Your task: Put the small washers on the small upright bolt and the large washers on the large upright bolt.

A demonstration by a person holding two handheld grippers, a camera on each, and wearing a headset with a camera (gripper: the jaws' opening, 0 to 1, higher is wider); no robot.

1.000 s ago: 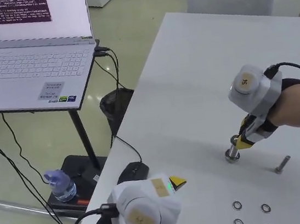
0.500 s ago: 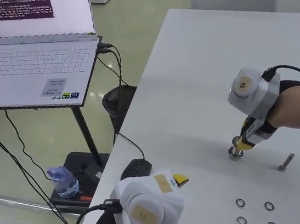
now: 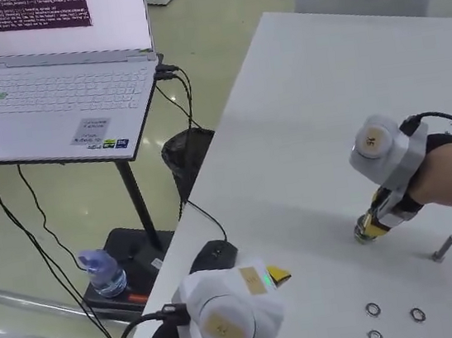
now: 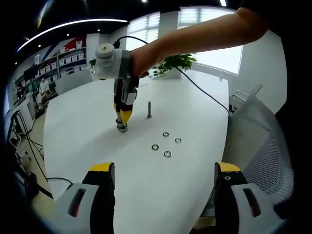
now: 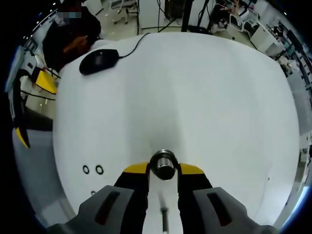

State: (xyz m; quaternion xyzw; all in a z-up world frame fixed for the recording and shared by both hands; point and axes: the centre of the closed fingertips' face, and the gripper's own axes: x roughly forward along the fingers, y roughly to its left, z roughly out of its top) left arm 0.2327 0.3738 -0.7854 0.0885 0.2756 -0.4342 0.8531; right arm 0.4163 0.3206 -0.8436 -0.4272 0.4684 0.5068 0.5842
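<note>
head view, what moved: the right claw (image 3: 373, 229) has dropped. A second ago its yellow tips sat near the top of the big bolt (image 3: 364, 236); now they're at its foot and hide most of it. The bolts kept their spacing, and the rest of the shift is just the headset moving.
head view, meaning: my guess is a washer is getting seated on the big bolt. Loose washers (image 3: 373, 310) lie flat at lower right, so there's plenty left to do.
head view, small bolt (image 3: 443, 249): right of the big one, well apart from it, nothing on it that I can see.
head view, left claw (image 3: 270, 278): bottom centre, over the near table (image 3: 326, 106) edge. The jaw gap isn't readable here.
left gripper view, left claw (image 4: 164, 168): jaws wide apart, holding nothing.
left gripper view, bolts: the right claw (image 4: 122, 118) points straight down onto the big bolt (image 4: 122, 128), upper left of centre. The small bolt (image 4: 149, 109) stands beside it, long axis straight up off the table. Four washers (image 4: 167, 154) sit lower right of them.
right gripper view, big bolt (image 5: 163, 165): lower centre, seen end-on, so its long axis runs at the camera, upright.
right gripper view, right claw (image 5: 163, 170): jaws closed in on the big bolt, one tip each side, both looking like they touch it.
</note>
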